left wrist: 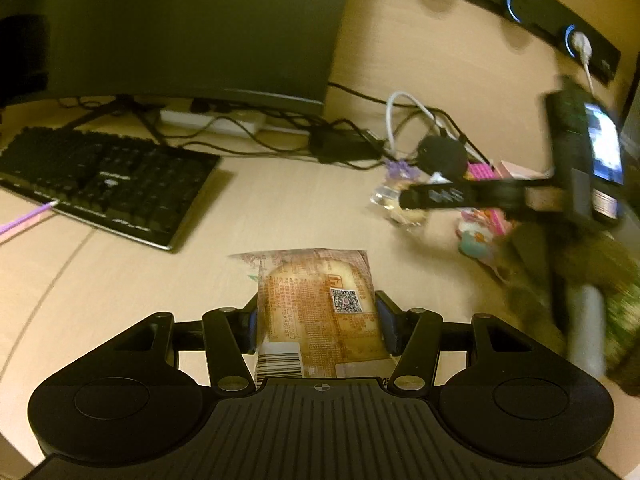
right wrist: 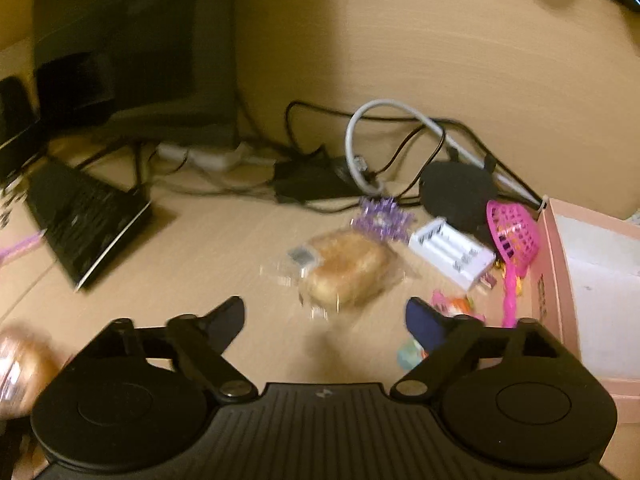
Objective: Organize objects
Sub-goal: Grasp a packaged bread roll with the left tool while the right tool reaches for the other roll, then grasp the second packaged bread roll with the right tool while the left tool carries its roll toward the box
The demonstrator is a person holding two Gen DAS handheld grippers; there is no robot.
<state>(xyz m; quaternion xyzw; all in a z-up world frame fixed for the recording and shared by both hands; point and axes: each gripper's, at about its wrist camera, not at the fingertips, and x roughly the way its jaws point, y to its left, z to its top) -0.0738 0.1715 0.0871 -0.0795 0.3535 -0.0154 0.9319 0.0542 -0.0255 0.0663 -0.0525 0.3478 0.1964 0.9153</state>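
My left gripper point(left wrist: 318, 314) is shut on a wrapped bread packet point(left wrist: 312, 280) with orange print and a QR code, held just above the wooden desk point(left wrist: 280, 208). The right wrist view is blurred. In it my right gripper point(right wrist: 325, 306) stands open over the desk with nothing between its fingers. Just beyond its tips lies a round bun in a clear wrapper point(right wrist: 348, 272). From the left wrist view, one of the right gripper's fingers point(left wrist: 440, 196) reaches across that clear wrapper point(left wrist: 396, 208).
A keyboard point(left wrist: 108, 184) and monitor point(left wrist: 192, 28) fill the left. Cables and a black puck point(right wrist: 456, 192) lie at the back. A purple trinket point(right wrist: 382, 216), white battery charger point(right wrist: 452, 254), pink scoop point(right wrist: 512, 236) and small toys sit beside an open pink box point(right wrist: 560, 280).
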